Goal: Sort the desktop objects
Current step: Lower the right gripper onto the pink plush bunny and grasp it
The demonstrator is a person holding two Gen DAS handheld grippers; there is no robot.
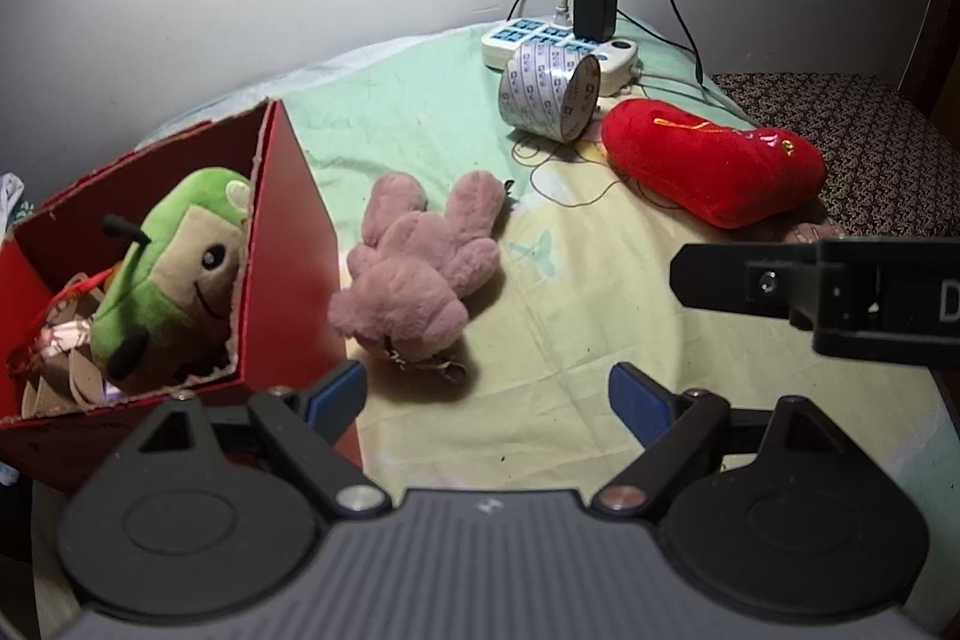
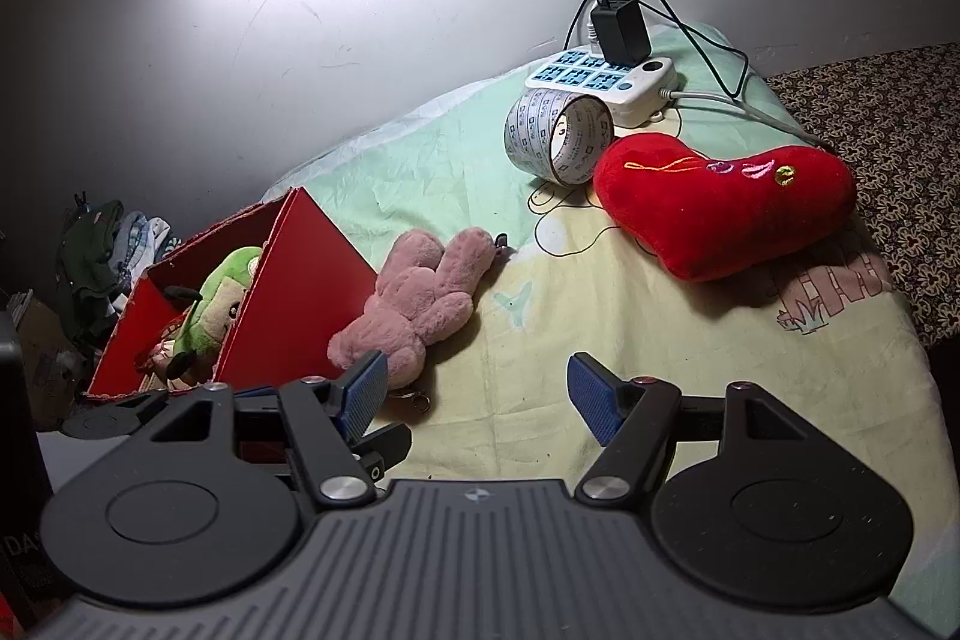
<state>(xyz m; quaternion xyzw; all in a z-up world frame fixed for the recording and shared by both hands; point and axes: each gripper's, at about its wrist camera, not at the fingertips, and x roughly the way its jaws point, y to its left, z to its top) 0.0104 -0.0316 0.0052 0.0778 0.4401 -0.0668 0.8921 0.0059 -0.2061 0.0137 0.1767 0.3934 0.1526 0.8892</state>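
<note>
**Both grippers wide above the cloth**

My left gripper (image 1: 487,397) and right gripper (image 2: 476,388) are spread wide, holding nothing. The pink plush (image 1: 420,274) lies against the red box (image 1: 288,244); inside sits the green plush (image 1: 174,268), maybe on some paper. The red heart (image 2: 720,202) touches the tape roll (image 2: 555,139).

red box (image 1: 288,244) | pink plush (image 1: 420,268) | green plush (image 1: 174,268) | red heart (image 1: 714,160)
</note>
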